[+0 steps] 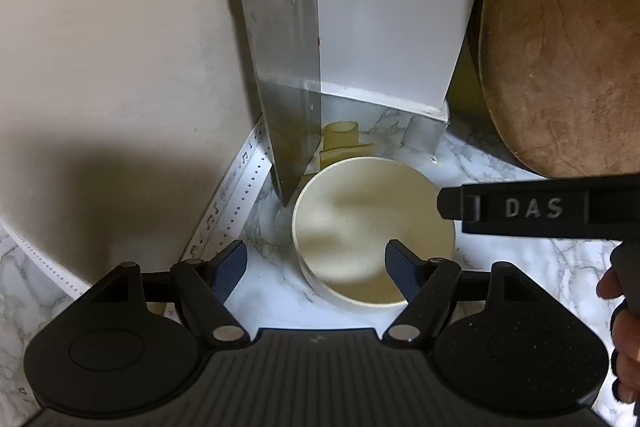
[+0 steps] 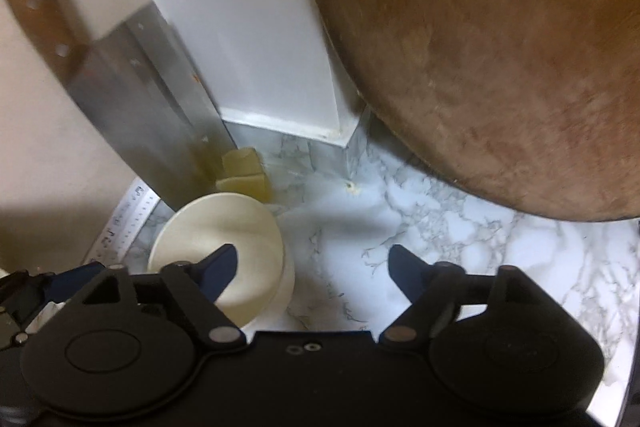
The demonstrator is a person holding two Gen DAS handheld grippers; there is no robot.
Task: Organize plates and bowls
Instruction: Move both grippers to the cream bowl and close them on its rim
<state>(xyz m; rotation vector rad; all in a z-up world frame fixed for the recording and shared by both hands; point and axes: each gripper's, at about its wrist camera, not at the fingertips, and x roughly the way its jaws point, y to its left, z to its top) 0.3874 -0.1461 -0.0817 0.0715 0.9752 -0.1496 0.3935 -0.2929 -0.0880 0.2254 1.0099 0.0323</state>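
The cream bowl [image 1: 374,239] sits on the marble surface [image 1: 520,267], just beside a cleaver [image 1: 288,99] leaning against the wall. The left hand-held gripper [image 1: 316,269] hangs over the bowl's near rim with fingers apart; the right hand-held gripper [image 2: 314,271] is also spread, over bare surface beside the bowl. A careless lift or nudge leftward could knock the cleaver over, and the smooth rim may slip from a shallow pinch.

One cream round bowl [image 1: 374,235] at lower centre; one steel cleaver with a wooden handle [image 1: 286,83] (upper left); one round wooden chopping board [image 1: 560,67], right; one pale yellow plastic piece [image 1: 344,143].
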